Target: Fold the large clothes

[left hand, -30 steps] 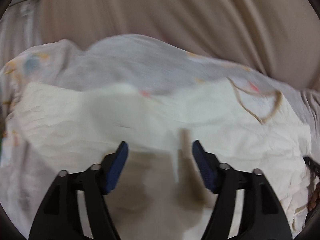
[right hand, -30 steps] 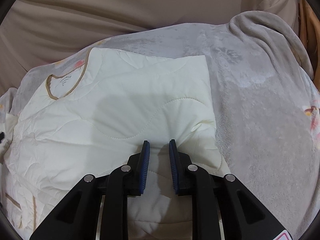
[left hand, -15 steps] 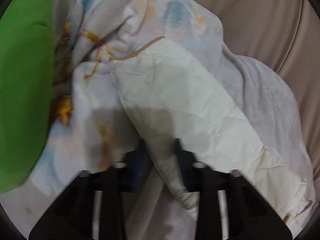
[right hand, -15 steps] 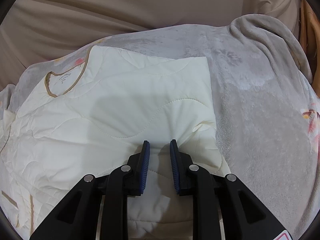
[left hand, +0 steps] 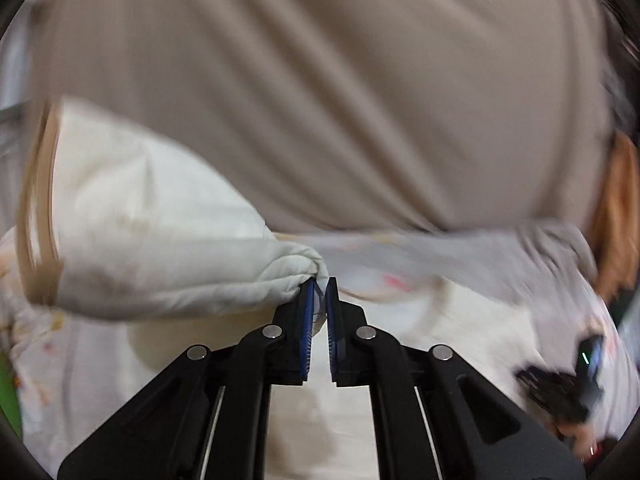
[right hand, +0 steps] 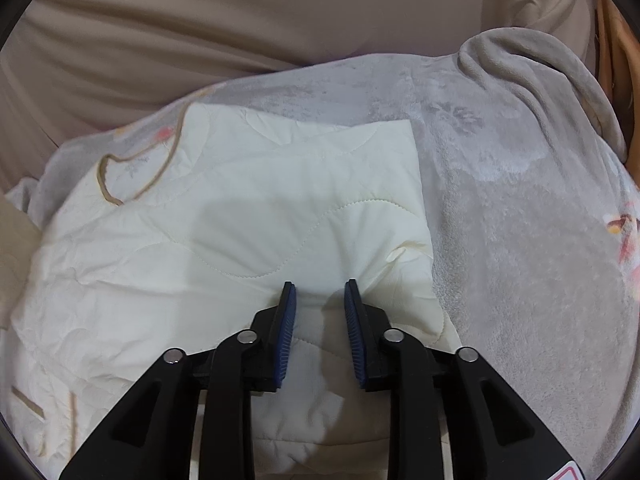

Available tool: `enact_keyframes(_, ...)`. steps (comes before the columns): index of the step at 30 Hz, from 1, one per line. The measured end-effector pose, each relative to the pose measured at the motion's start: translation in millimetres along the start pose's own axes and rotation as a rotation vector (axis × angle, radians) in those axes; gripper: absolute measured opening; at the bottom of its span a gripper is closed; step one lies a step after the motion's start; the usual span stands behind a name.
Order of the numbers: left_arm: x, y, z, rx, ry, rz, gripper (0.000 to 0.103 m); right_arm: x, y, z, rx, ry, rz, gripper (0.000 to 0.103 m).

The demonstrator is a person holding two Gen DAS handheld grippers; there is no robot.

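Since the earlier frames, the left tool [left hand: 318,282] has swung up off the bed with a sleeve in its grip, and the right tool [right hand: 318,286] has spread its fingers a little wider over the garment.

Beige curtain [right hand: 200,20] hangs across the far side. Below it a grey blanket [right hand: 520,200] covers the bed, bunched into a ridge at the far right. On the blanket lies the cream quilted garment [right hand: 240,220], its right part folded inward to a straight edge, the tan-trimmed neckline [right hand: 136,176] at the far left.

From the left wrist view, which is motion-blurred, the sleeve [left hand: 160,240] is lifted clear, its tan cuff [left hand: 40,220] trailing left, likely so it can be carried across onto the body. That tool is clamped on the sleeve's bunched fabric. The right tool rests fingers apart on the folded part, holding nothing, probably pinning it flat.
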State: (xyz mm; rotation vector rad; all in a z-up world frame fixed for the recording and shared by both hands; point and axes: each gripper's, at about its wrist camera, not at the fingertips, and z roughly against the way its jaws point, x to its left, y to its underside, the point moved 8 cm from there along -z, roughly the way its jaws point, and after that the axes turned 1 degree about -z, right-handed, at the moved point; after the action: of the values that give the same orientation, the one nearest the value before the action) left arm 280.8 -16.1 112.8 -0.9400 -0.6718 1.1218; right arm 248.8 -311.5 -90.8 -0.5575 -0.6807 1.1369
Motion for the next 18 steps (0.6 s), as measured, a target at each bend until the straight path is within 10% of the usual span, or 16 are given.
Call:
enact_keyframes(3, -101.2, 58.7, -38.5, 0.146, 0.115, -0.153, 0.021, -1.2, 1.4, 20.0, -0.018, -0.047, -0.025, 0.039)
enact_keyframes(5, -137.8, 104.5, -59.8, 0.222, 0.104, -0.246, 0.049, -2.2, 4.5, 36.1, -0.021, -0.061, -0.007, 0.044)
enact_keyframes(7, -153.0, 138.6, -69.1, 0.243, 0.066, -0.328, 0.053, -5.3, 8.8, 54.4, -0.028, -0.053, 0.020, 0.048)
enact_keyframes(18, -77.0, 159.7, -36.8, 0.244, -0.073, -0.243, 0.059, 19.5, 1.5, 58.6, 0.031, -0.212, -0.032, 0.058)
